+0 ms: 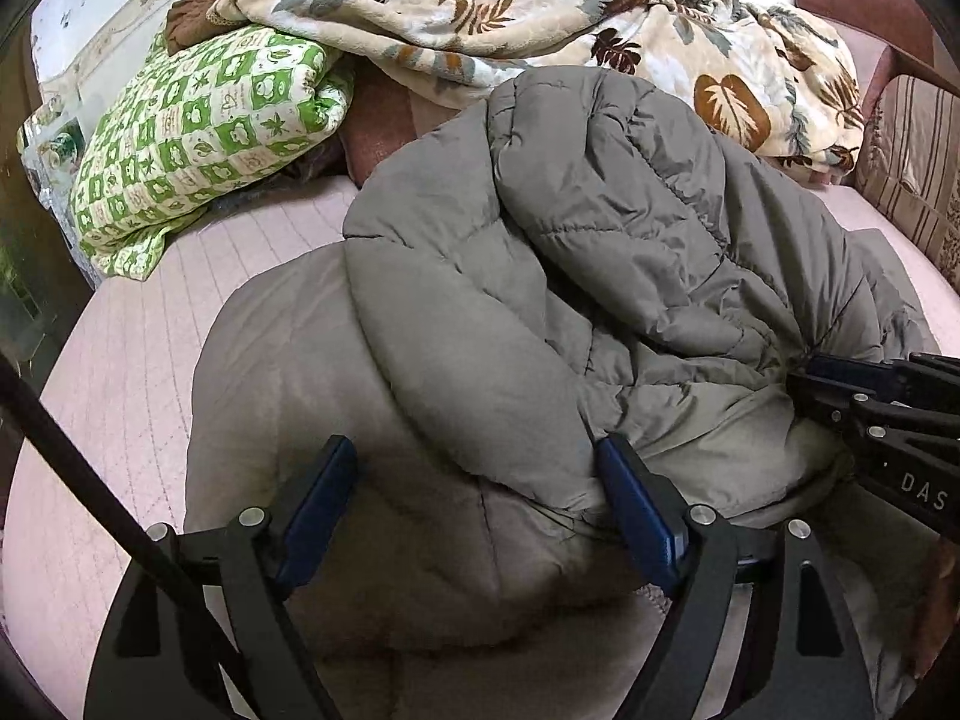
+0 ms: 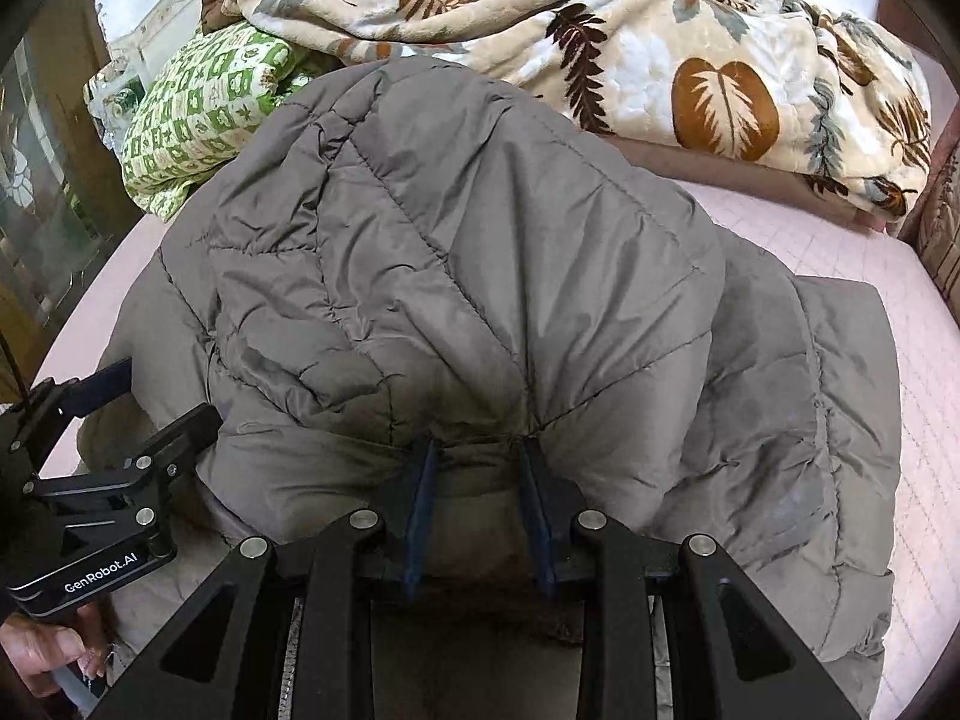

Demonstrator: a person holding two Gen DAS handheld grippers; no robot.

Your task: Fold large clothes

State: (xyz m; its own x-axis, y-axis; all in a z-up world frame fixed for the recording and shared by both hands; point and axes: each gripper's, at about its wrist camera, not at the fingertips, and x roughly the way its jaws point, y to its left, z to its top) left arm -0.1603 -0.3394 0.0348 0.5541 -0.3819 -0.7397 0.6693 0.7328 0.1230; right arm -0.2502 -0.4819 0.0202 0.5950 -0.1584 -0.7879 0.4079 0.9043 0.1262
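A large grey quilted puffer jacket (image 1: 540, 276) lies bunched on a pink bed sheet (image 1: 132, 360); it also fills the right wrist view (image 2: 480, 276). My left gripper (image 1: 474, 480) is open, its blue-padded fingers spread wide over the jacket's near edge, the right pad touching a fold. My right gripper (image 2: 477, 456) is shut on a pinched fold of the jacket, with fabric bulging between the pads. The right gripper also shows at the right edge of the left wrist view (image 1: 840, 384), and the left gripper at the left edge of the right wrist view (image 2: 162, 408).
A green and white patterned pillow (image 1: 204, 138) lies at the back left. A cream blanket with leaf print (image 1: 540, 18) is heaped along the back. A striped cushion (image 1: 918, 162) stands at the right. The bed's left edge drops to the floor.
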